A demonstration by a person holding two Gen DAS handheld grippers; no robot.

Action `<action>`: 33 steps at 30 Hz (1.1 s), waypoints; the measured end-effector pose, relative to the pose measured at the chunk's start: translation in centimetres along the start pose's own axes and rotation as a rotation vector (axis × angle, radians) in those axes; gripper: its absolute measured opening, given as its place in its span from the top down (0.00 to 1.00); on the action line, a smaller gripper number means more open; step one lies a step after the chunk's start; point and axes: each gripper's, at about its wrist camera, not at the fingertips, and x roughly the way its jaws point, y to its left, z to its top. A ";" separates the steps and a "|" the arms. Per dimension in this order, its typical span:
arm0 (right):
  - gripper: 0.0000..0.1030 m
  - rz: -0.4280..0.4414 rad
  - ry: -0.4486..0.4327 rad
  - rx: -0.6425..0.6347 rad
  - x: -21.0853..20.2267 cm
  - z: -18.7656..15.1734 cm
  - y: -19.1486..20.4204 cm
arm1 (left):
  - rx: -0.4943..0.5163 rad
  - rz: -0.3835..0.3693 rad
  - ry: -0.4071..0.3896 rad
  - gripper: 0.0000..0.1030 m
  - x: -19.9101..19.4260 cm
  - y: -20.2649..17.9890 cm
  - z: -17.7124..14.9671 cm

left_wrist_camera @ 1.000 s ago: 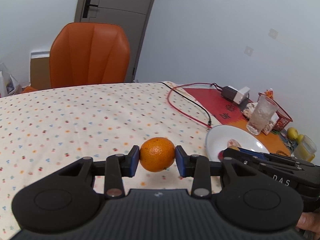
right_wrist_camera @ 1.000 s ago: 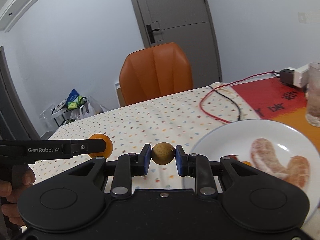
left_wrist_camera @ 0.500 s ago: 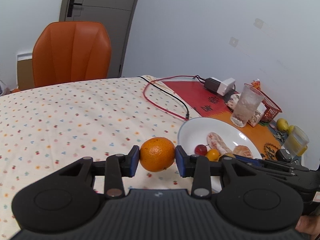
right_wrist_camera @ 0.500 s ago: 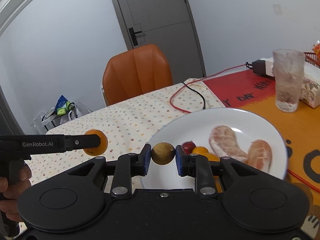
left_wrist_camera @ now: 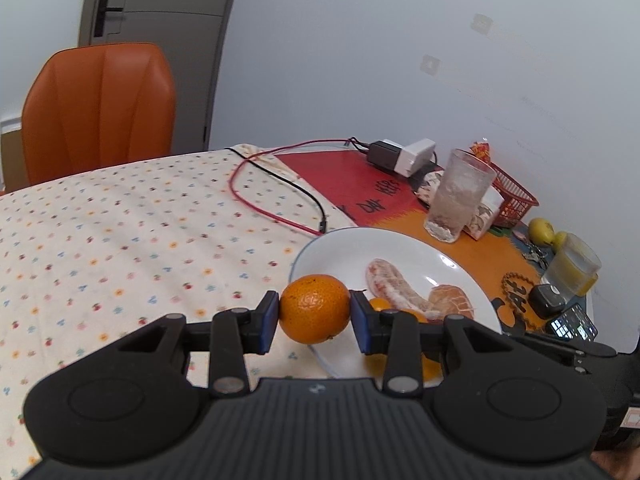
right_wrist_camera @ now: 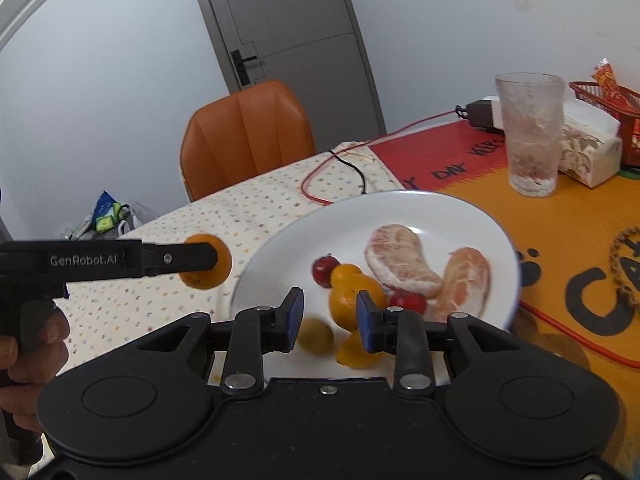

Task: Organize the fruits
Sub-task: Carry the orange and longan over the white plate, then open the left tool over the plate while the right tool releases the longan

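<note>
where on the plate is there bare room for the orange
Bare white along the plate's far and left rim, behind the pomelo segments. The near side is crowded with the brown fruit and kumquats. The left gripper holds the orange.

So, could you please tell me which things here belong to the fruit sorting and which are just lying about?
Job:
- orange in left tongs
- right tongs, open
- brown fruit
- white plate
- peeled segments

Lying about:
- glass
- red cable
- red basket
- orange chair
</note>
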 end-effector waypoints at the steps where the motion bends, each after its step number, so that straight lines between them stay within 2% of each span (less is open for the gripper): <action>1: 0.68 -0.007 0.000 -0.001 -0.1 0.0 -0.1 | 0.006 -0.002 0.002 0.64 0.2 -0.2 0.1; 13: 0.64 -0.032 -0.010 0.019 -1.1 -0.3 -1.8 | 0.027 0.000 0.020 0.64 1.5 -1.8 0.3; 15: 0.60 -0.035 -0.012 0.024 -1.2 -0.3 -2.0 | 0.019 0.014 0.026 0.63 1.6 -1.8 0.3; 20: 0.50 -0.041 -0.024 0.026 -1.6 -0.3 -2.1 | 0.013 0.020 0.021 0.60 1.1 -1.6 0.2; 23: 0.50 -0.044 -0.027 0.028 -1.8 -0.3 -2.2 | 0.011 0.033 0.019 0.59 0.5 -1.3 0.0; 29: 0.49 -0.043 -0.027 0.036 -2.0 -0.5 -2.1 | -0.009 0.055 0.022 0.50 -0.5 -0.5 -0.6; 33: 0.45 -0.041 -0.030 0.030 -2.1 -0.6 -1.7 | -0.016 0.072 0.023 0.49 -1.3 0.0 -0.8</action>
